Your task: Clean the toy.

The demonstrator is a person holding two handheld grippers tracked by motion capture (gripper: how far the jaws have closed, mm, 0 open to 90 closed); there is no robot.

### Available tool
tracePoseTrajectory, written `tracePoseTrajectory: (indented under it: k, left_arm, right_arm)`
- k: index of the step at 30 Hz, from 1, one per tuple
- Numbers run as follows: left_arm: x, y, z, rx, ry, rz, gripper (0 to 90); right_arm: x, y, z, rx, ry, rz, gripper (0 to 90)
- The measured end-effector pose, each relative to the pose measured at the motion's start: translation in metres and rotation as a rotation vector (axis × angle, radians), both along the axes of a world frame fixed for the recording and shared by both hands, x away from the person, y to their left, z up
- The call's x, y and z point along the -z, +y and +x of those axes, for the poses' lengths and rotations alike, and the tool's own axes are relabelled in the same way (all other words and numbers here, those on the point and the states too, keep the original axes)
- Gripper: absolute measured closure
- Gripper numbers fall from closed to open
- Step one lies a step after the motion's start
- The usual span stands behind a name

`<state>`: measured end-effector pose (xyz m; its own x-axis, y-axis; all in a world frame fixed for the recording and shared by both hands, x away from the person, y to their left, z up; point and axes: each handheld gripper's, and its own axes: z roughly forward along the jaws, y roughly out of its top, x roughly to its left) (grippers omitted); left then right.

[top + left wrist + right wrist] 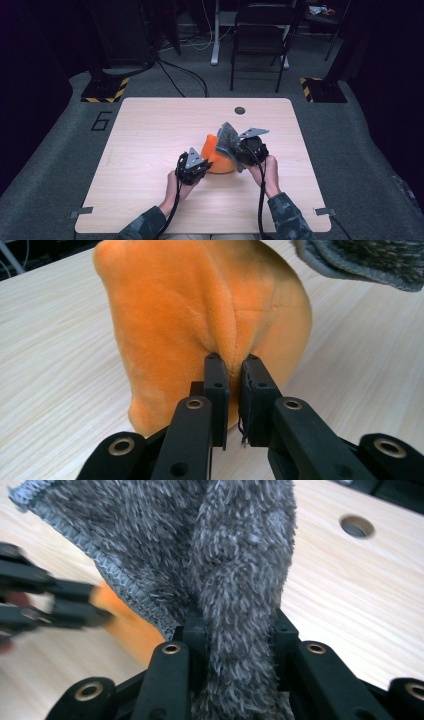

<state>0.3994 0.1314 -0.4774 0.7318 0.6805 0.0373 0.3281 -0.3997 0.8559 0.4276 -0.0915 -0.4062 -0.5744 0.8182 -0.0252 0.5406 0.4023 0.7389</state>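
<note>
Pale wood tabletop (150, 150): L gripper (234, 371) pinches fold of orange plush fabric piece (200, 315); R gripper (235, 630) clamped on grey fuzzy cloth (200, 545) just beyond. Risk: thin pinch slips if pulled.

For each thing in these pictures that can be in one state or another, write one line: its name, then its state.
left gripper: shut, pinching a fold of the orange plush
right gripper: shut on a bunched part of the grey cloth
orange plush: pinched at one fold, resting on the table
grey cloth: crumpled, held up off the table beside the plush
table: bearing the plush
folding chair: unfolded, standing on the floor behind the table
</note>
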Motion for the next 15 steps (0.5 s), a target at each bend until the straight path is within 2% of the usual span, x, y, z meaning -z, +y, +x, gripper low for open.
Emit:
tracePoseTrajectory:
  k: [4,6,7,11,15]
  left_arm:
    - [0.000,-0.005,-0.004,0.017,-0.005,0.007,83.2]
    - [0.001,-0.006,-0.004,0.017,0.000,0.018,83.2]
    - [0.003,-0.005,-0.003,0.016,0.001,0.019,83.2]
    - [0.005,-0.004,-0.001,0.015,0.005,0.025,83.3]
    - [0.007,-0.001,0.002,0.013,0.016,0.027,83.2]
  right_arm:
    - [0.000,0.018,-0.006,-0.040,-0.013,-0.007,69.7]
    - [0.006,0.027,-0.006,-0.055,-0.023,-0.058,69.7]
    - [0.008,0.030,-0.006,-0.048,-0.020,-0.067,69.7]
    - [0.013,0.028,-0.001,-0.041,-0.021,-0.076,69.6]
    - [0.017,0.021,0.002,-0.017,0.004,-0.079,69.5]
